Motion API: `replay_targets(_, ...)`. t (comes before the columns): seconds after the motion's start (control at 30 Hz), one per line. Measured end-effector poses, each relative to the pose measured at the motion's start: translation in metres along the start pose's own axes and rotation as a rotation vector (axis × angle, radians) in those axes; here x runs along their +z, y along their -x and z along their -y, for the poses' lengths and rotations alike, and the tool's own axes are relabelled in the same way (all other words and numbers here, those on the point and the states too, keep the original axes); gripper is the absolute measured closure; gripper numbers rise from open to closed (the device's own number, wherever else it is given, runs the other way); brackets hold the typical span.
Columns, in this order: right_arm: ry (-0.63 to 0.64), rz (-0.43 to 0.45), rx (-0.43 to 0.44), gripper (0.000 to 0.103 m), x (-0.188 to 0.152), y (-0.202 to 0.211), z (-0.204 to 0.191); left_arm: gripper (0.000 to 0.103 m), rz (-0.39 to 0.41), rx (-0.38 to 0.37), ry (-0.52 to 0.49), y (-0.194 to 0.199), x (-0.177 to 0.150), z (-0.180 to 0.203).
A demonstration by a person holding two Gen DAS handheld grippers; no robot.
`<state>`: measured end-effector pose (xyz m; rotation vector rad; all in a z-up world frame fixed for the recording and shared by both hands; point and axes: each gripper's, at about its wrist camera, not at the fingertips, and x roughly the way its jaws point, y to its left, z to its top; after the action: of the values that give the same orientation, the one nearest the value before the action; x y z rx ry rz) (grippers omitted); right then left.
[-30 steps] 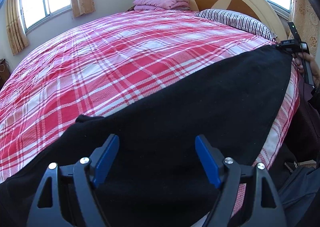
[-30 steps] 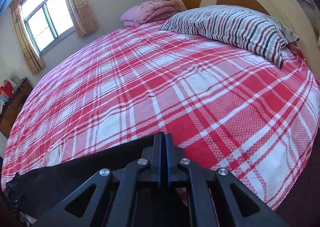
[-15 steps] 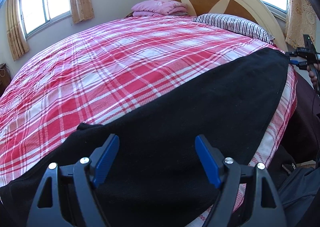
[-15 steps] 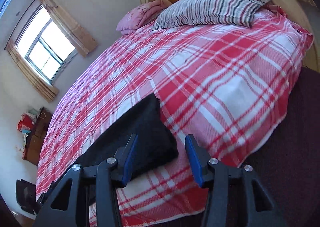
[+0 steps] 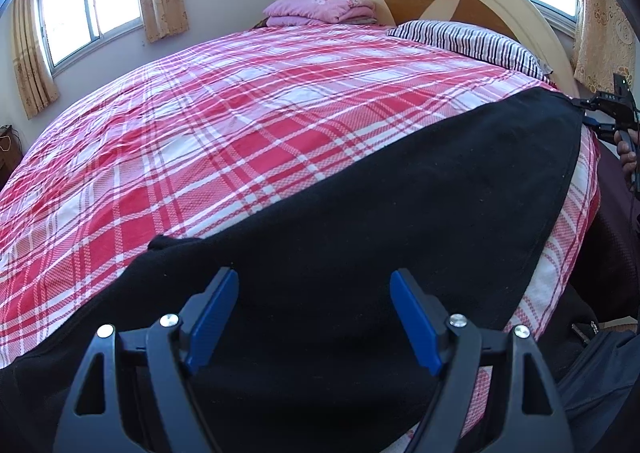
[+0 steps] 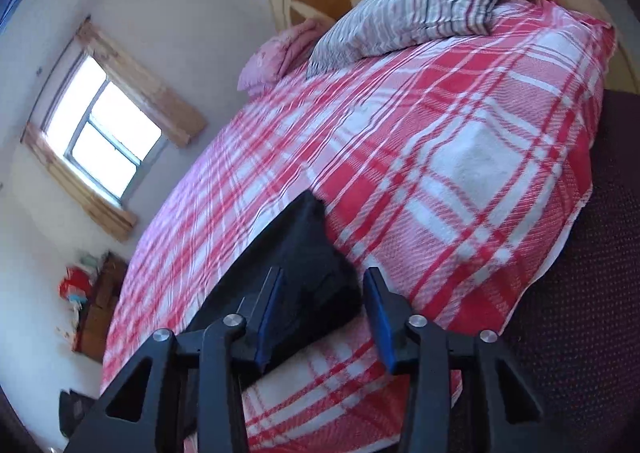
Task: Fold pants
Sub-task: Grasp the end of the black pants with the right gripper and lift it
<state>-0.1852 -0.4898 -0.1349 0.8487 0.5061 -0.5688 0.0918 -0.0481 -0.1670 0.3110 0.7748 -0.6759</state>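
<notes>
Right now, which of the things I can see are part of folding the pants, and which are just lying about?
Part of the job:
- black pants, spread along the near edge of the bed
- left gripper, open over them
- right gripper, jaws closing around the pants' end, not yet pressing

Just lying about:
- striped pillow
- folded pink blanket
- red plaid bedsheet

Black pants (image 5: 380, 221) and striped pillow (image 5: 472, 39) lie on the plaid-sheeted bed (image 5: 224, 121).

A striped pillow (image 5: 468, 41) and folded pink blanket (image 5: 320, 8) lie on the plaid bedspread (image 5: 240, 125).
</notes>
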Motion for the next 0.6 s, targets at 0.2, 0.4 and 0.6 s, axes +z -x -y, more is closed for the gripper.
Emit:
replay_targets(0.2, -0.053, -0.061, 0.036, 0.067, -0.002, 0.006, 0.004, 0.022, 0.002, 0.0, 0.015, 0.001, 0.0, -0.005)
replay_targets(0.4, -0.024, -0.013, 0.079, 0.069, -0.008, -0.006, 0.003, 0.022, -0.006, -0.002, 0.008, -0.002, -0.002, -0.002)
replay_targets(0.6, -0.065, 0.006, 0.109, 0.088, -0.008, -0.006, 0.011, 0.022, -0.005, -0.006, 0.012, -0.002, -0.001, -0.003)
